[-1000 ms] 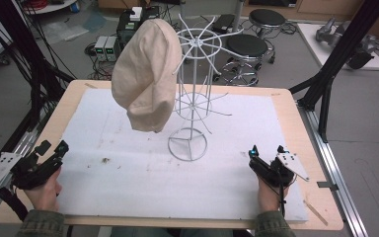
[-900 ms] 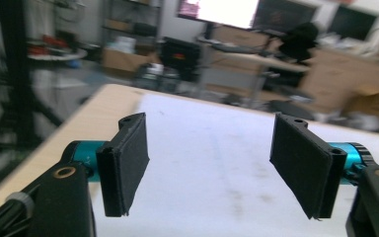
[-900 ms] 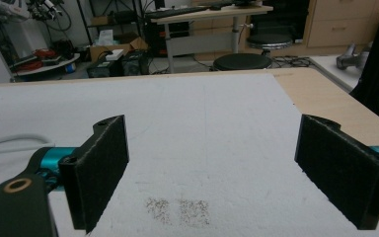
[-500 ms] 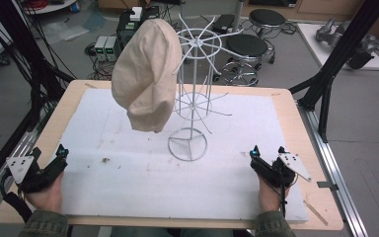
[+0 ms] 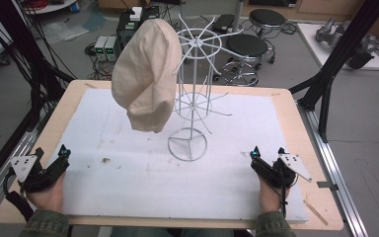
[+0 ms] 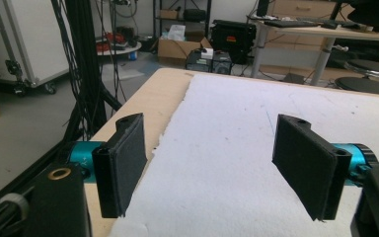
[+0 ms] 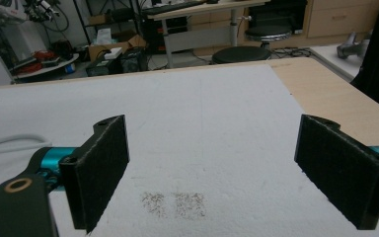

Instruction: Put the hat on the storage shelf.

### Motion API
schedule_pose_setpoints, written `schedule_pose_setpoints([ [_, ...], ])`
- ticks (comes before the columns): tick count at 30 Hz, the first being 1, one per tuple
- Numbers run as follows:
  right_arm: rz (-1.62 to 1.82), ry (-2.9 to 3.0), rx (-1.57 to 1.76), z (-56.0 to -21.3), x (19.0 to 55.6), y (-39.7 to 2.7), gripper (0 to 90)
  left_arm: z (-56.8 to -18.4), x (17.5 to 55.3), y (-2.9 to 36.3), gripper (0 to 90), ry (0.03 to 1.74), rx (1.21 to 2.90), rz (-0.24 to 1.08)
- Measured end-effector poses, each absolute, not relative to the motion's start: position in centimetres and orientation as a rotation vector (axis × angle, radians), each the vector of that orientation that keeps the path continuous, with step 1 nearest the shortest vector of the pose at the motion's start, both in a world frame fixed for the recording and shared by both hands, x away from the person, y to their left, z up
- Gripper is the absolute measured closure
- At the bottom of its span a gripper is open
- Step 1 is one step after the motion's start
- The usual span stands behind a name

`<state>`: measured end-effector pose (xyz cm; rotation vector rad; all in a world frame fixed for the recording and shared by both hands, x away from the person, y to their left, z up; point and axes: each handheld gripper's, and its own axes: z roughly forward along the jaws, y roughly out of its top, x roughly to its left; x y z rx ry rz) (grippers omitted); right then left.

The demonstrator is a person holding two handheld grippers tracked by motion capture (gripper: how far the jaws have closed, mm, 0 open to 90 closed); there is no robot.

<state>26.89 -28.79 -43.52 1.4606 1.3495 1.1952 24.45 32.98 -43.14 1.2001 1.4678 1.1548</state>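
A beige cloth hat hangs on the left side of a white wire stand, whose ring base rests on the white mat at mid-table. My left gripper sits at the mat's near left edge in a hand. Its jaws have just been opening and stand wide with nothing between them, and the left gripper view confirms this. Held low over the mat's near right corner, my right gripper is open and empty, as the right gripper view also shows. Both grippers are well apart from the hat and stand.
The mat covers most of a wooden table. Dark specks lie on the mat near the left gripper, and more specks lie before the right jaws. Black frame posts flank the table. Stools and electronics boxes stand beyond it.
My left gripper has swung from pointing right to pointing more across the table, and its jaws have spread a little. The right gripper, hat and stand have not moved.
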Motion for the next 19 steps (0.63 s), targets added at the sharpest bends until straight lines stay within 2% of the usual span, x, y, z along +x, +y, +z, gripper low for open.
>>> schedule_pose_setpoints([
  [19, 1.202, 1.343, 1.487, -43.73, 27.03, -29.13, 12.4, -43.46, 24.64, 33.09, 28.9, 1.487, 1.221, 1.122],
])
